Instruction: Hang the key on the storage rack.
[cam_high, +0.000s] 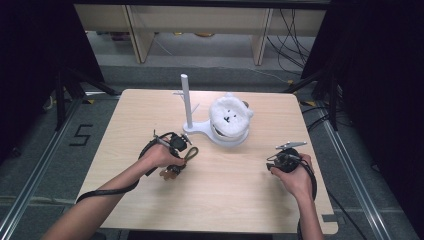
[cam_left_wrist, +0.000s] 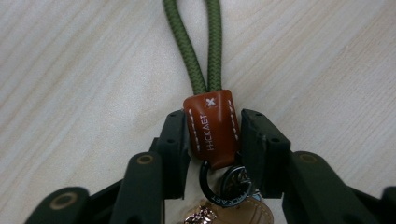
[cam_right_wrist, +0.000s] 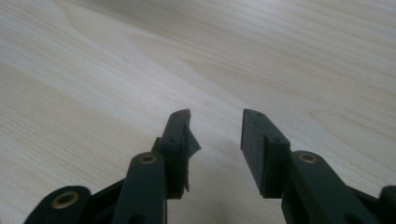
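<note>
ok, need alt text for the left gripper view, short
A brown leather tab joining a green cord loop sits between the black jaws of the left hand-held gripper; one jaw touches it, and a thin gap shows at the other. A dark metal ring hangs from the tab over the pale wooden table.

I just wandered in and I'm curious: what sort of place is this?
Probably a lab recording bay: a lone wooden table ringed by black curtains, loose cables on the floor, a taped number beside it.
</note>
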